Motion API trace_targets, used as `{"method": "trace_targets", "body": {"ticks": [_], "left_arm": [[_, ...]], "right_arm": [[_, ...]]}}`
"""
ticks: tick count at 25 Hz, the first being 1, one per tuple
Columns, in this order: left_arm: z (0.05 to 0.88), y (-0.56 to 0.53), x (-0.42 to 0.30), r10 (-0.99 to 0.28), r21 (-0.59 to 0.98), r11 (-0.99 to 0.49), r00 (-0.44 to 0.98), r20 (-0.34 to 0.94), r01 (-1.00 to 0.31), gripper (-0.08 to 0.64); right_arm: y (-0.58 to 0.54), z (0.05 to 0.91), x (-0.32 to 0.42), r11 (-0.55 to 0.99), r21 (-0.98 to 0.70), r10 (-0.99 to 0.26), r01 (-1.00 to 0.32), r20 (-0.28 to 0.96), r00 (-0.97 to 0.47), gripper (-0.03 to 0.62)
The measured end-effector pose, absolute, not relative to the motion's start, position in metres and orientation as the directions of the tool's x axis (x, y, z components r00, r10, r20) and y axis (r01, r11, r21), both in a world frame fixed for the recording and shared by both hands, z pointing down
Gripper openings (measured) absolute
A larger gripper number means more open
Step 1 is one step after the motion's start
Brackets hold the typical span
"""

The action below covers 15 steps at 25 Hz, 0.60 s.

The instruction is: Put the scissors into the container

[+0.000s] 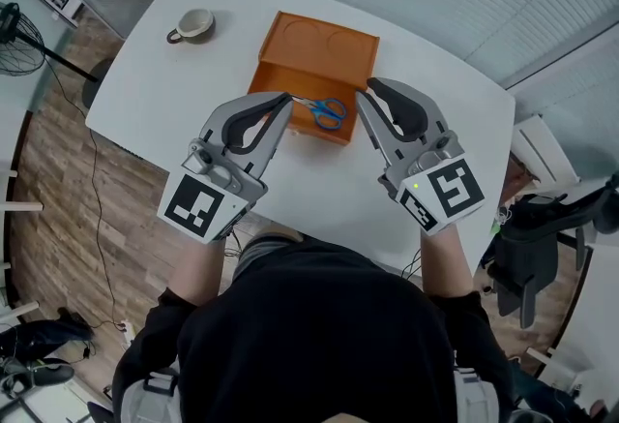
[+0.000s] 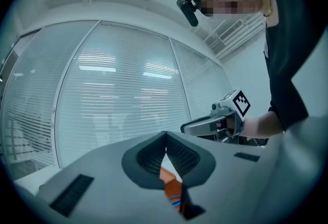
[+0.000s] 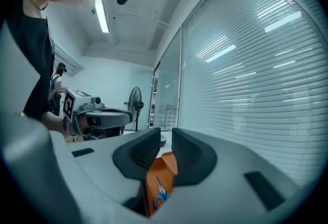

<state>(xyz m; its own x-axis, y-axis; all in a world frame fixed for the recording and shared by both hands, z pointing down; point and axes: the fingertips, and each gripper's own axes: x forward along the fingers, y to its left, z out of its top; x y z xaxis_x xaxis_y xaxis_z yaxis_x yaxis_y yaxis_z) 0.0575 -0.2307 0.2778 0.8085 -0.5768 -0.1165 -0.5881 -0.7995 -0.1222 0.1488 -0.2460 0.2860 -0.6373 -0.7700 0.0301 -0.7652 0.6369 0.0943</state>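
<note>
Blue-handled scissors (image 1: 324, 109) lie inside the orange container (image 1: 319, 39) at the table's far middle, in its near compartment. Both grippers hover over the table's near side, pointing at the container and apart from it. My left gripper (image 1: 286, 101) has its jaw tips touching, with nothing between them. My right gripper (image 1: 368, 88) shows a narrow gap between its jaws, empty. Through the left gripper (image 2: 166, 134) I see the container (image 2: 166, 179) and a bit of blue handle (image 2: 176, 201). Below the right gripper (image 3: 166, 133) are the container (image 3: 159, 171) and the scissors (image 3: 161, 195).
A mug (image 1: 193, 24) stands at the far left of the white table (image 1: 174, 102). A fan (image 1: 14, 39) stands on the wooden floor to the left, and a dark chair (image 1: 542, 237) to the right. Glass walls with blinds lie beyond the table.
</note>
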Motion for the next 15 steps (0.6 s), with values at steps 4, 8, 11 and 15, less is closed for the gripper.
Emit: {"method": "trace_targets", "body": {"ticks": [4,8,11,15], "left_arm": [[0.278,-0.226,0.06,-0.579,-0.12,-0.798,0.806,-0.12,-0.591,0.012],[0.278,-0.223,0.059,-0.584,-0.121,-0.794,0.802,-0.122,-0.596,0.012],[0.278,-0.222,0.058,-0.588,-0.12,-0.79,0.799,-0.126,-0.601,0.012],[0.277,-0.219,0.059,-0.588,-0.121,-0.79,0.798,-0.128,-0.602,0.012]], "right_arm": [[-0.24,0.285,0.15,0.635,0.095,-0.771,-0.767,0.021,-0.636,0.058],[-0.236,0.286,0.152,0.631,0.084,-0.774,-0.771,0.008,-0.633,0.045],[-0.234,0.287,0.152,0.628,0.081,-0.777,-0.774,0.007,-0.63,0.035],[-0.232,0.289,0.154,0.623,0.079,-0.781,-0.778,0.008,-0.624,0.021]]}}
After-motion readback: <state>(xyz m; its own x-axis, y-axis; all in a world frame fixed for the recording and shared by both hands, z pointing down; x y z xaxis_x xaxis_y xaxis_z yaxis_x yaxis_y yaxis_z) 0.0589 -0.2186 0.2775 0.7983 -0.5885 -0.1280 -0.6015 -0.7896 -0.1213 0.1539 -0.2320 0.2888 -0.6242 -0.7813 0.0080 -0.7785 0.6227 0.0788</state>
